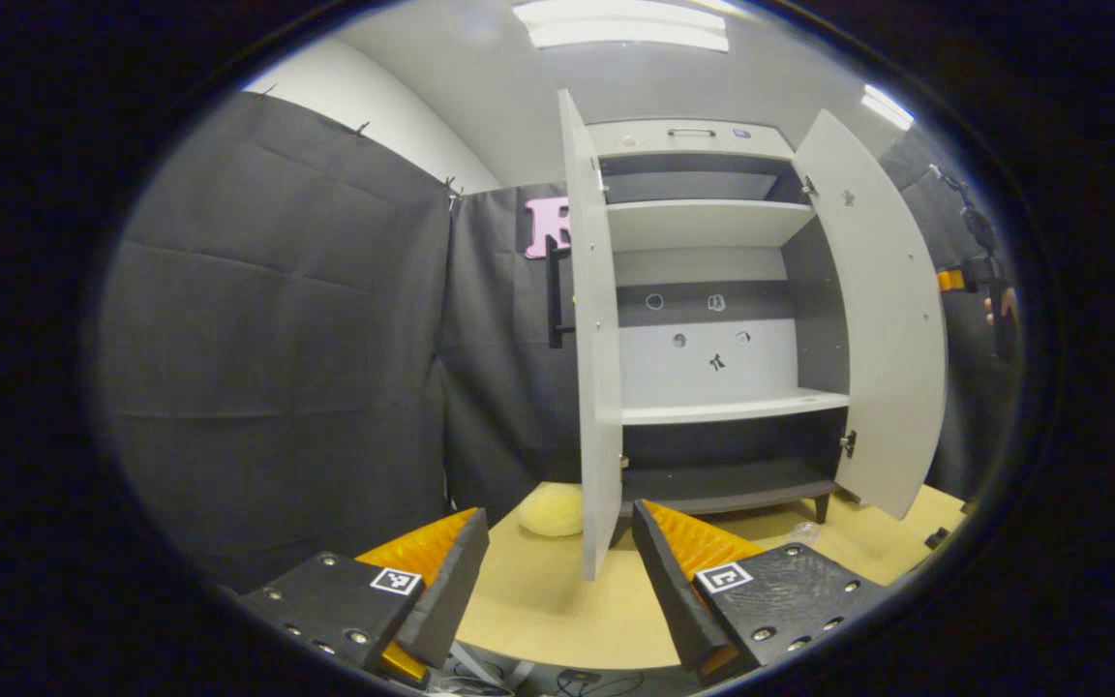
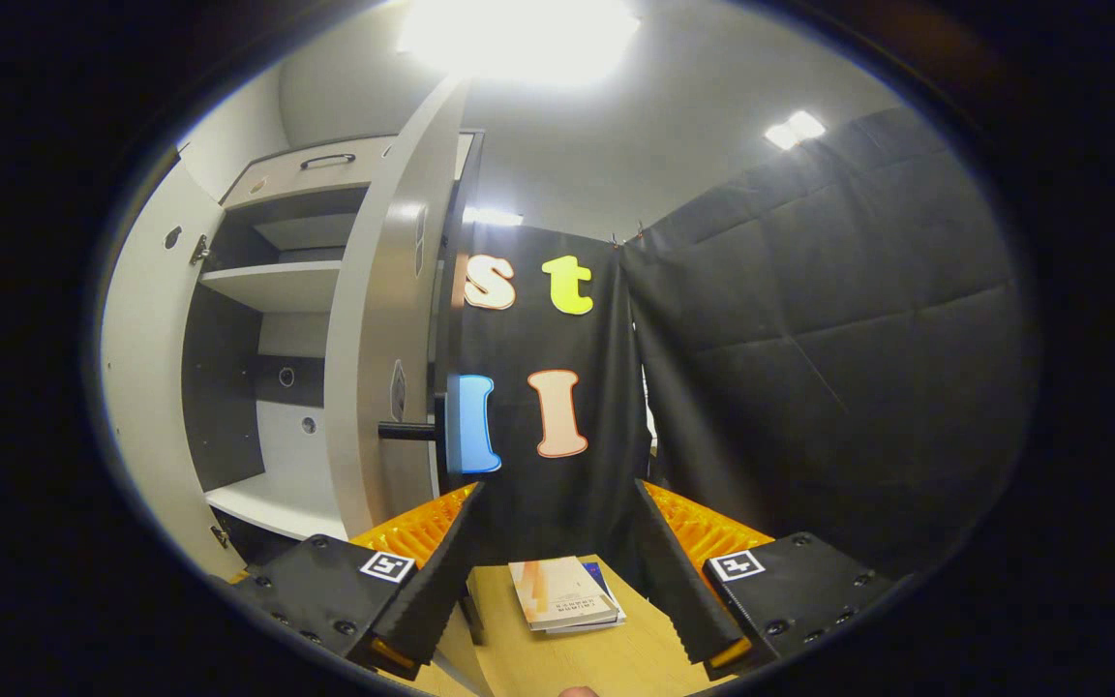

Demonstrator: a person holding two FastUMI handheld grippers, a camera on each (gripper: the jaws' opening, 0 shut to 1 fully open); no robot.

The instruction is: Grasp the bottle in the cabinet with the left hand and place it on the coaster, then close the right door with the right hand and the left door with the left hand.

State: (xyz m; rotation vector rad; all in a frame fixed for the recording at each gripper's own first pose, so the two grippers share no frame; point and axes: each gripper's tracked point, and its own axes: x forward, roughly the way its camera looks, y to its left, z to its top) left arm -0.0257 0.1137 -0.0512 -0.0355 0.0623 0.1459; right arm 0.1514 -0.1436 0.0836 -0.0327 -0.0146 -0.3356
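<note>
Nearest the lens in the left gripper view, the left claw [image 1: 557, 571] hangs over the table [image 1: 538, 605] with its fingers apart and nothing between them. Beyond it the cabinet [image 1: 712, 407] stands with both doors swung wide: the left door [image 1: 594, 387] edge-on, the right door [image 1: 882, 329] angled out. The shelves look bare. A clear bottle [image 1: 802, 531] seems to rest on the table just before the cabinet's foot, by the right door; the coaster under it cannot be made out. A pale yellow lump [image 1: 553, 510] lies on the table behind the left door.

In the right gripper view, the right claw [image 2: 553, 571] is likewise spread and empty, with a black handle [image 2: 409, 431] on the door's outer face just to its left, and books [image 2: 565, 593] on the table below.

Placing appears done; closing the right door looks next, calling for the right claw to press that door's outer face inward.
</note>
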